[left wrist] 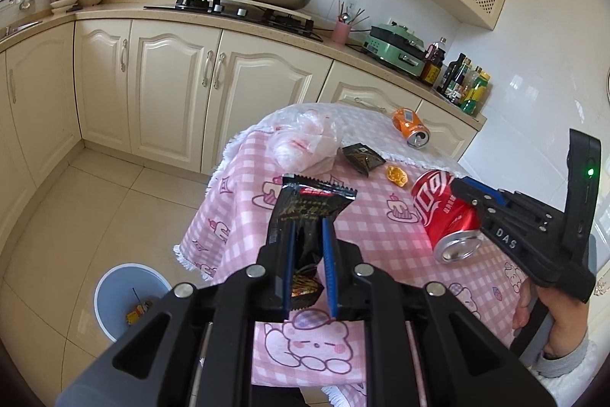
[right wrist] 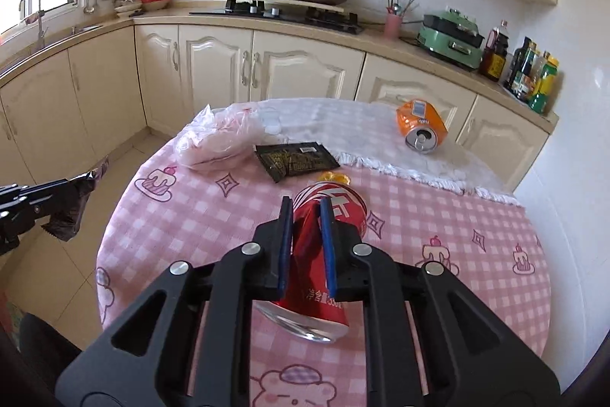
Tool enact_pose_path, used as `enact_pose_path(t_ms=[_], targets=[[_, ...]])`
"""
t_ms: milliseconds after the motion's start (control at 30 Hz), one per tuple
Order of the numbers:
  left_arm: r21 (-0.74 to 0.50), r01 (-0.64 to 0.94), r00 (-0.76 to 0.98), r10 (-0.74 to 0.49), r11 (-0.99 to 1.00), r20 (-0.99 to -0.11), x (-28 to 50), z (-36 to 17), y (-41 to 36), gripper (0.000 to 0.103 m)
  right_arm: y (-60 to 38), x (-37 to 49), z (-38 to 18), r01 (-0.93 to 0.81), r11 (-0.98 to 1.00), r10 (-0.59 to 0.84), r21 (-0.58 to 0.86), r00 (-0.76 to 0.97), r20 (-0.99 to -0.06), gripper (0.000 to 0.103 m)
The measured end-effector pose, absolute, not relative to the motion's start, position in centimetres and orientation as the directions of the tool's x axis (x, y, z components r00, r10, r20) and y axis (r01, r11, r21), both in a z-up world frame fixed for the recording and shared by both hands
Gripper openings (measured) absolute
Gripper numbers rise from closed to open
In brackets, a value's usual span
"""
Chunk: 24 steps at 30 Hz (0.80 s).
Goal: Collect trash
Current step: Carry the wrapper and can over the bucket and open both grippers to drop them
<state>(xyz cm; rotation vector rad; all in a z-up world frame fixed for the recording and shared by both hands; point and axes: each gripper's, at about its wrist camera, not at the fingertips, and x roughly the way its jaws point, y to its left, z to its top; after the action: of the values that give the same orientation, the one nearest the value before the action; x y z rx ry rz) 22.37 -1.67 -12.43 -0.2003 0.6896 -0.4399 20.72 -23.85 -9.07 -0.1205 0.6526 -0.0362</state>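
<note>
My left gripper is shut on a black snack wrapper and holds it above the left edge of the round table. It also shows in the right wrist view. My right gripper is shut on a crushed red cola can over the table; the can also shows in the left wrist view. A blue-white trash bin stands on the floor at lower left, with some trash inside.
On the pink checked tablecloth lie a crumpled plastic bag, a second black wrapper, a small orange scrap and a crushed orange can. Kitchen cabinets and a counter with a stove stand behind.
</note>
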Motion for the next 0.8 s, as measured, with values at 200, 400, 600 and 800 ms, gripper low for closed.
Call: enact_pose_path(t_ms=[200, 400, 600, 800], targets=[[-0.324, 0.35, 0.676, -0.476, 0.879, -0.563, 22.4, -12.4, -2.2, 0.013, -25.5, 20.6, -9.5, 0.068, 0.99, -0.133, -0.123, 0.732, -0.668, 0.021], [-0.325, 0.375, 0.666, -0.496, 0.868, -0.556, 22.5, -12.2, -3.2, 0.013, -27.8, 21.0, -10.9, 0.09, 0.99, -0.141, -0.11, 0.691, -0.709, 0.026], [-0.316, 0.381, 0.673, -0.495, 0.869, -0.549, 22.1, -11.9, -3.7, 0.013, -26.8, 19.5, -9.9, 0.032, 0.998, -0.063, -0.06, 0.755, -0.653, 0.021], [-0.325, 0.326, 0.703, -0.457, 0.888, -0.545, 22.4, -11.9, -1.1, 0.013, -20.8, 19.2, -8.1, -0.112, 0.993, 0.066, -0.039, 0.793, -0.605, 0.021]])
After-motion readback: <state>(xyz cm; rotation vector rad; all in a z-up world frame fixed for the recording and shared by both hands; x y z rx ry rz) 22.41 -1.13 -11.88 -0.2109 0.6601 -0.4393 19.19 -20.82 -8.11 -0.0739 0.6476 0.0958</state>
